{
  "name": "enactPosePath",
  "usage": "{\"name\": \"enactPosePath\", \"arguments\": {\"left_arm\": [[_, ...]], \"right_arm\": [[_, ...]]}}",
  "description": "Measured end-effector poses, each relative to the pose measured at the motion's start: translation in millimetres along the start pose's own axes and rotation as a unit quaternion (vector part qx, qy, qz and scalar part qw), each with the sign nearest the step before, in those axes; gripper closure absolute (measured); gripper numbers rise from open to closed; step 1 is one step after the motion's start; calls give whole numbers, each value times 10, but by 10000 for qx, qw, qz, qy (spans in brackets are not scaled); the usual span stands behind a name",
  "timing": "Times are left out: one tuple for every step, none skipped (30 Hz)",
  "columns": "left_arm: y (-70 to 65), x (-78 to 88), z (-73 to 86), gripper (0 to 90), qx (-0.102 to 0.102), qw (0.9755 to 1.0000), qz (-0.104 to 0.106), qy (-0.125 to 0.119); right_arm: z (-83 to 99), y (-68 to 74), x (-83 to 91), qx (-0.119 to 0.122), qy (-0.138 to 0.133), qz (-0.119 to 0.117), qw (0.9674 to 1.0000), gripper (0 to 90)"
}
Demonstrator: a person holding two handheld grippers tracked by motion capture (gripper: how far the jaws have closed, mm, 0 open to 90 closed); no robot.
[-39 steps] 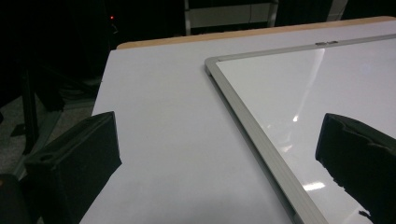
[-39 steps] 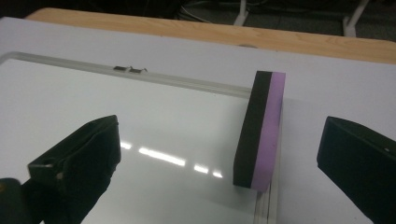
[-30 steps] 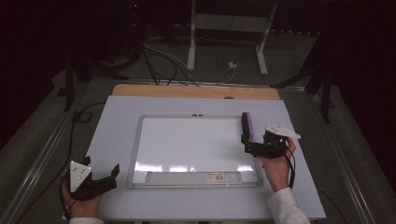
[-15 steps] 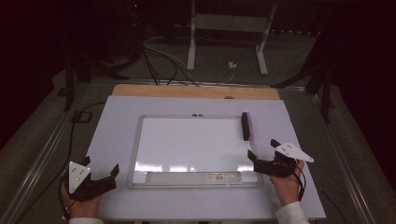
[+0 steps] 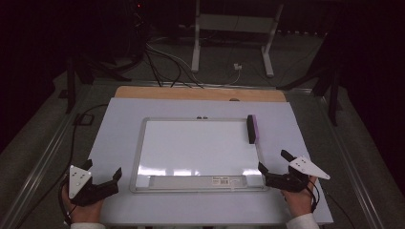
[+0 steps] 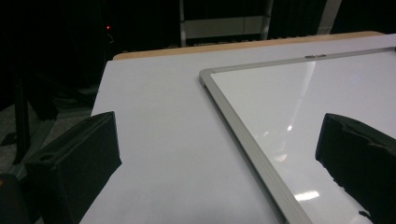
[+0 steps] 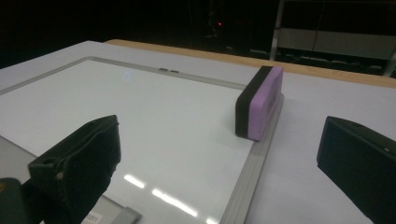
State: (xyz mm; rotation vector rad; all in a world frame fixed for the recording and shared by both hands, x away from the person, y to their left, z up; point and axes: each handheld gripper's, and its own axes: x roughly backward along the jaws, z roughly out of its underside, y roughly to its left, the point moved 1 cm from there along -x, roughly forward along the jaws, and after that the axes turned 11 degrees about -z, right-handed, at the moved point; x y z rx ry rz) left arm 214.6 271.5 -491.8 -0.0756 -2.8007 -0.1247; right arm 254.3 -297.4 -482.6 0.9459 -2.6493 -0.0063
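The purple-and-black eraser [image 5: 251, 129] stands on edge at the whiteboard's [image 5: 198, 148] upper right rim, well ahead of the right hand-held gripper [image 5: 277, 168], whose jaws gape empty. The left hand-held gripper [image 5: 102, 172], also released, rests by the whiteboard's near left corner on the bench [image 5: 119, 124].

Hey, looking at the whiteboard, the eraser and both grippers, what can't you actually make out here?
- Label on the whiteboard tray: too small to read in the high view.
- Eraser: its underside is hidden against the board in the right gripper view.
- Whiteboard's right part: cut off by the frame edge in the left gripper view.
- Floor behind the table: too dark to make out in the high view.
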Motion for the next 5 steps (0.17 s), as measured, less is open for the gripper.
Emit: {"name": "enactPosePath", "arguments": {"left_arm": [[-2, 0, -2, 6, 9, 10000, 4, -12], [0, 3, -3, 6, 0, 10000, 4, -19], [2, 5, -3, 6, 12, 10000, 5, -22], [5, 5, -3, 6, 24, 10000, 9, -21], [7, 5, -3, 6, 27, 10000, 1, -20]], "right_arm": [[12, 1, 20, -6, -8, 12, 10000, 0], [23, 3, 38, -15, -21, 23, 10000, 0], [33, 6, 54, -27, -31, 31, 10000, 0], [40, 12, 64, -41, -38, 36, 10000, 0], [46, 16, 71, -25, -30, 40, 10000, 0]]}}
